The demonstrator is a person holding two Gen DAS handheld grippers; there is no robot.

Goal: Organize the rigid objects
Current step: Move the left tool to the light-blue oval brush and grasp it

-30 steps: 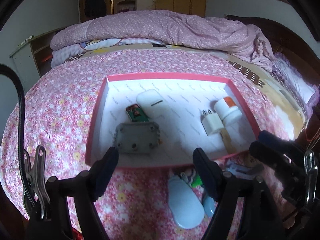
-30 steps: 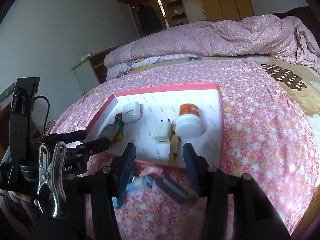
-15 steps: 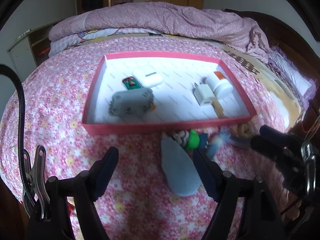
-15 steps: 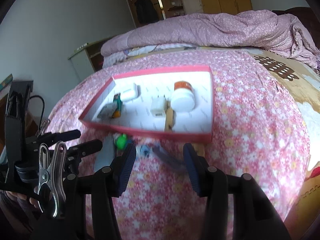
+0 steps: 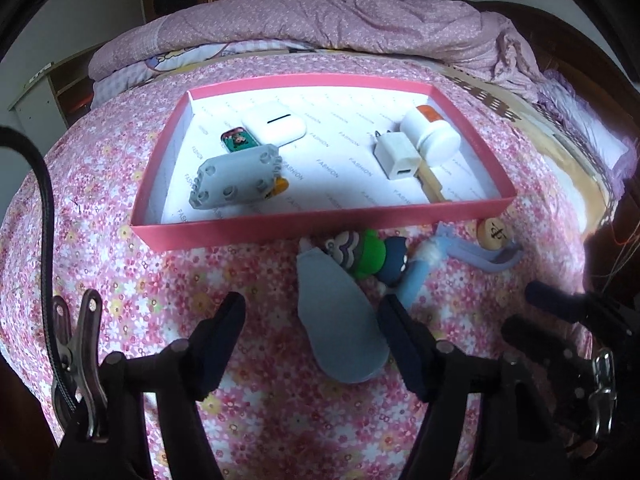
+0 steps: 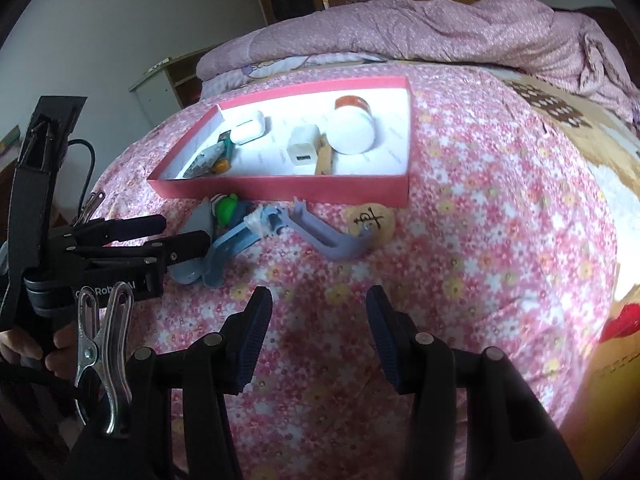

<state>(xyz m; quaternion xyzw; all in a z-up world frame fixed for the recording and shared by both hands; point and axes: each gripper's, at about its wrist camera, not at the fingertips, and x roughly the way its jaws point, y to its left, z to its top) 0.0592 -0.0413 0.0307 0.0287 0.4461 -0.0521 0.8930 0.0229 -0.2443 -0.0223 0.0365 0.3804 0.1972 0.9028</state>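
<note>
Meanwhile left tool (image 5: 312,322) closing around grey shoehorn (image 5: 338,320); right tool (image 6: 316,326) open, empty

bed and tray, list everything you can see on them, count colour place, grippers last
tray: 1, pink rim, white floor, on the floral bedspread
earbud case: 1, white, tray back left
small tin: 1, green, beside the case
grey block: 1, tray front left
charger plug: 1, white, tray right
jar: 1, white, orange label, lying beside plug
wooden stick: 1, tan, under plug
grey oval piece: 1, bedspread, before tray
green toy: 1, beside it
grey clamp: 1, before tray
round wooden token: 1, tan, by clamp
left gripper: black, closing, holding nothing
right gripper: black, open, empty
</note>
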